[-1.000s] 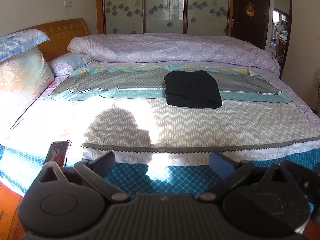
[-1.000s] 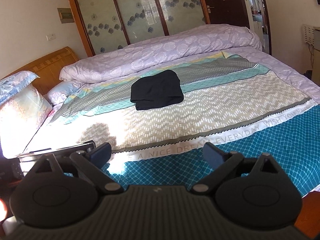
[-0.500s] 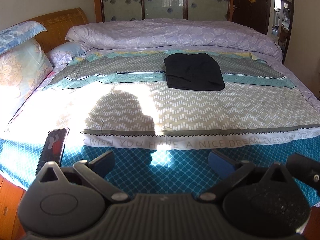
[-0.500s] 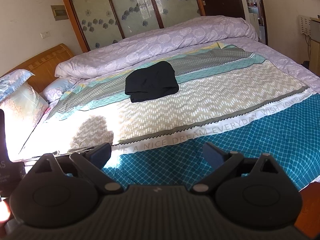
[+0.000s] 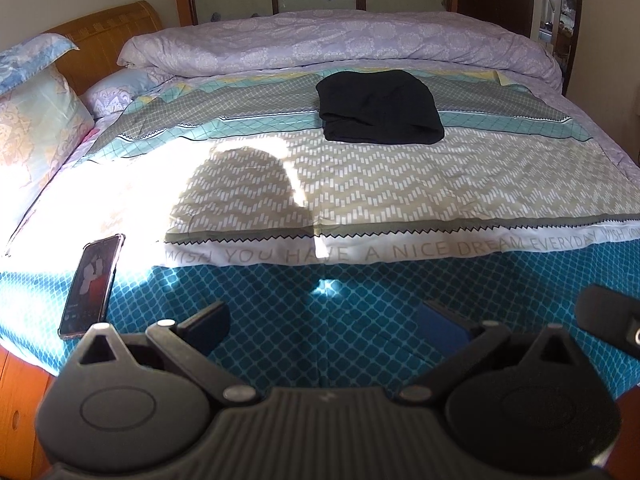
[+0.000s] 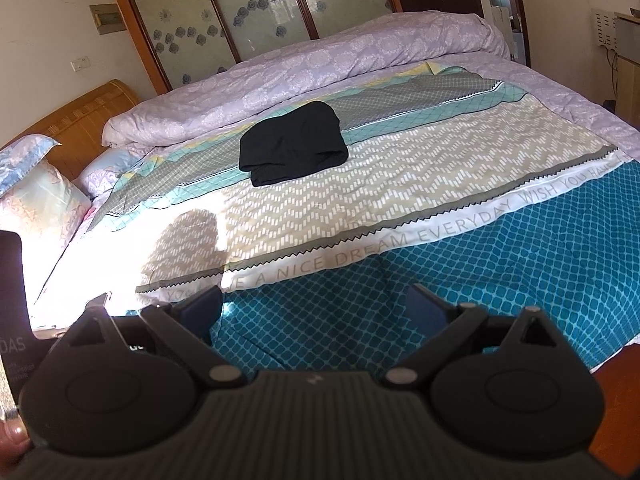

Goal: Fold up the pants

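Observation:
Black pants (image 5: 380, 110) lie folded into a compact rectangle on the far half of the bed, also seen as the black pants (image 6: 292, 144) in the right wrist view. My left gripper (image 5: 326, 326) is open over the near teal edge of the bedspread, far short of the pants, with nothing between its fingers. My right gripper (image 6: 314, 306) is open too, empty, above the same teal band. A dark part of the right gripper (image 5: 608, 318) shows at the right edge of the left wrist view.
A phone (image 5: 92, 286) lies on the bedspread's near left edge. A rolled lilac duvet (image 5: 340, 44) runs along the far side. Pillows (image 5: 36, 120) and a wooden headboard (image 5: 104, 36) stand at left. The patterned bedspread (image 5: 400, 184) is flat between grippers and pants.
Both views have tipped downward and moved slightly toward the bed, so the pants sit higher in frame and the phone shows fully. Both grippers stay open; the pants have not moved.

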Demonstrator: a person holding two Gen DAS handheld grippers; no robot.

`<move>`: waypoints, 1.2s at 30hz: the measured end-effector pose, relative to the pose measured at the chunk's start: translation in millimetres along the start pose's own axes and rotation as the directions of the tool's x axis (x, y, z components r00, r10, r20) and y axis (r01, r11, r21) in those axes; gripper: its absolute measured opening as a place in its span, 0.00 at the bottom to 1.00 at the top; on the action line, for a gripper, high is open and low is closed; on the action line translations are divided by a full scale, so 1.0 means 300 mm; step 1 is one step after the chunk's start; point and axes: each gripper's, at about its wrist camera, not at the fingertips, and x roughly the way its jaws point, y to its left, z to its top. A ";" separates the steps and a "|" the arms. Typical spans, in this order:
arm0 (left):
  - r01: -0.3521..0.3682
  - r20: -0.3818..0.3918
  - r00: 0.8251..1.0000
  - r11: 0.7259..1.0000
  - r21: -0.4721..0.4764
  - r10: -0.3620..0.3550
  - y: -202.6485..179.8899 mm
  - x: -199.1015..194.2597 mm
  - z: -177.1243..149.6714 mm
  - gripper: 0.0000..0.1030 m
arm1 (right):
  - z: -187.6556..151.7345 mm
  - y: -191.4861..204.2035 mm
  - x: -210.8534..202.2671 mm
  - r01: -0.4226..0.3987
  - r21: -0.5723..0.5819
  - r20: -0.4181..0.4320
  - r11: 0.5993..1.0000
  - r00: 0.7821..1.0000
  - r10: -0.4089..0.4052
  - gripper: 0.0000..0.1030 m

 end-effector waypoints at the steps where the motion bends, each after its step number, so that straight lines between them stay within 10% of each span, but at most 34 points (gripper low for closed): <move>1: 0.000 -0.003 1.000 1.000 0.001 0.000 -0.001 0.002 -0.001 1.00 | -0.001 -0.001 0.001 0.000 0.000 -0.001 1.000 1.000 0.000 0.97; 36: 0.011 -0.033 0.999 1.000 0.008 -0.011 -0.010 0.014 -0.007 1.00 | -0.006 -0.005 0.018 0.000 -0.005 -0.020 1.000 1.000 -0.001 0.97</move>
